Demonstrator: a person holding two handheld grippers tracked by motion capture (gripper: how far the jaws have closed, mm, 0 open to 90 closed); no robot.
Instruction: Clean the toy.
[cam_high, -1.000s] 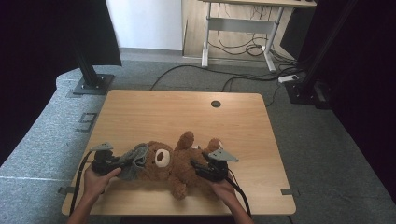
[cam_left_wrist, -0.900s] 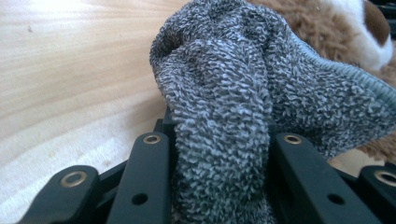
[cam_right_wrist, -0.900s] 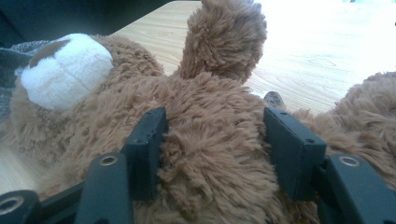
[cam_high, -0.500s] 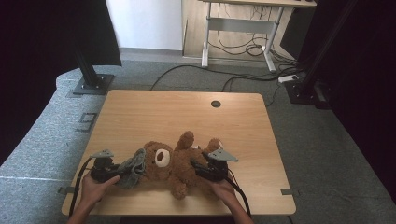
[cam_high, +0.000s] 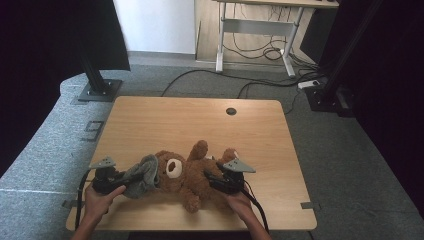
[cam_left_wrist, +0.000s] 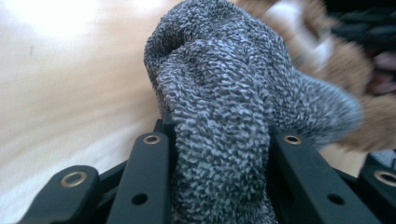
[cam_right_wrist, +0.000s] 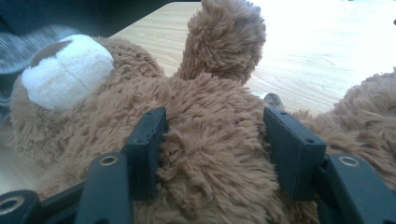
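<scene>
My left gripper clamps the grey hat on the bear's half-hidden head, my right gripper squeezing its body.

The teddy bear is brown plush with a white muzzle; the knitted hat is flecked grey and white. The worktop is pale wood grain.

No words, labels, brand marks, numbers or signs are showing legibly anywhere in these views.
</scene>
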